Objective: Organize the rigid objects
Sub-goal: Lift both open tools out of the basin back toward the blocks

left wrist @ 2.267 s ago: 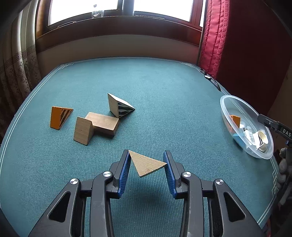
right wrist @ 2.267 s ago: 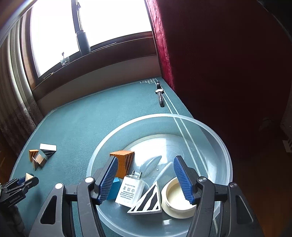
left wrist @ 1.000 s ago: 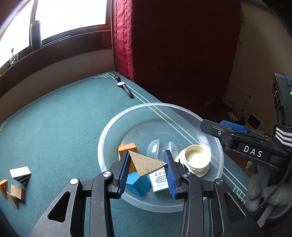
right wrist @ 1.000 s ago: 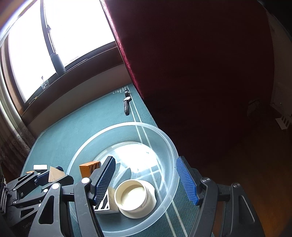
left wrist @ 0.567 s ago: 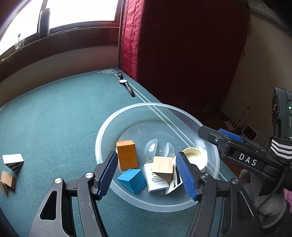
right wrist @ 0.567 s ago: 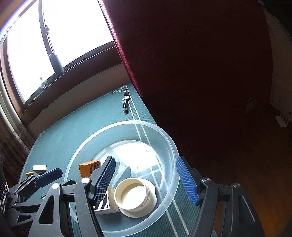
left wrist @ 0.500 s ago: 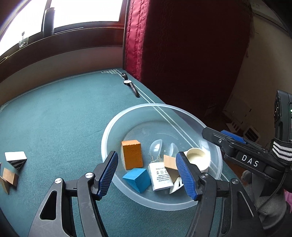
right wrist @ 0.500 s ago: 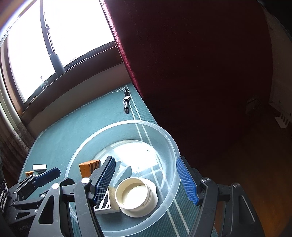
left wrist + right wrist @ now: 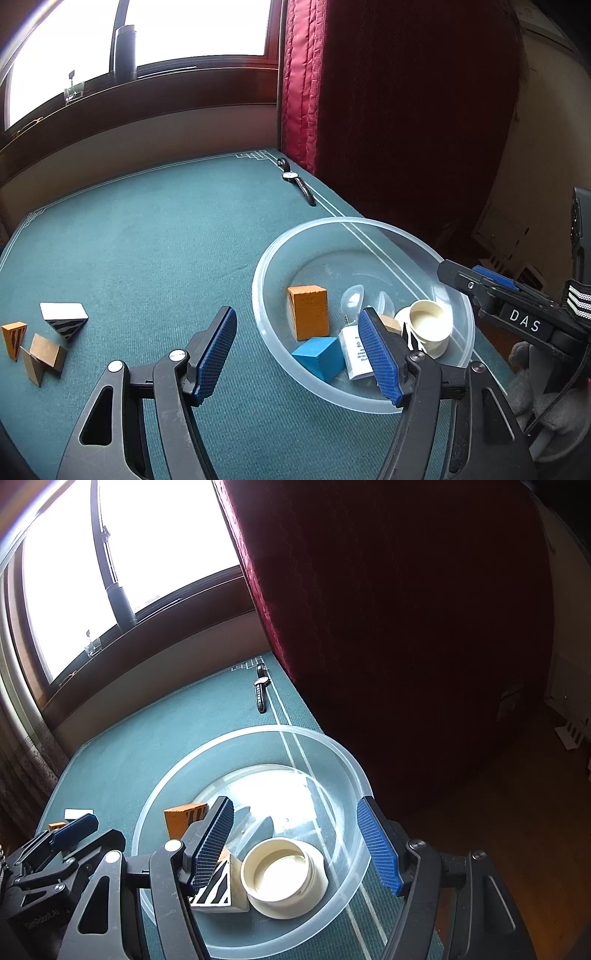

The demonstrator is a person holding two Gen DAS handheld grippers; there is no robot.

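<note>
A clear plastic bowl (image 9: 447,266) stands near the table's right edge and holds an orange block (image 9: 308,312), a blue block (image 9: 321,357), a white adapter (image 9: 355,354), a cream round lid (image 9: 430,325), a bulb (image 9: 351,299) and a plain wooden wedge (image 9: 388,324), mostly hidden behind a finger. My left gripper (image 9: 299,360) is open and empty over the bowl's near left rim. My right gripper (image 9: 297,843) is open and empty above the bowl (image 9: 332,753), over the lid (image 9: 282,871) and a striped wedge (image 9: 216,884).
On the green felt at far left lie a white striped wedge (image 9: 64,319), an orange striped wedge (image 9: 13,338) and two plain wooden pieces (image 9: 42,356). A wristwatch (image 9: 299,182) lies near the far right edge. A red curtain (image 9: 369,110) hangs beyond the table's right edge.
My left gripper carried the wooden wedge over the bowl, opened and dropped it in. It has since drawn back to the left. The right gripper has stayed open above the bowl.
</note>
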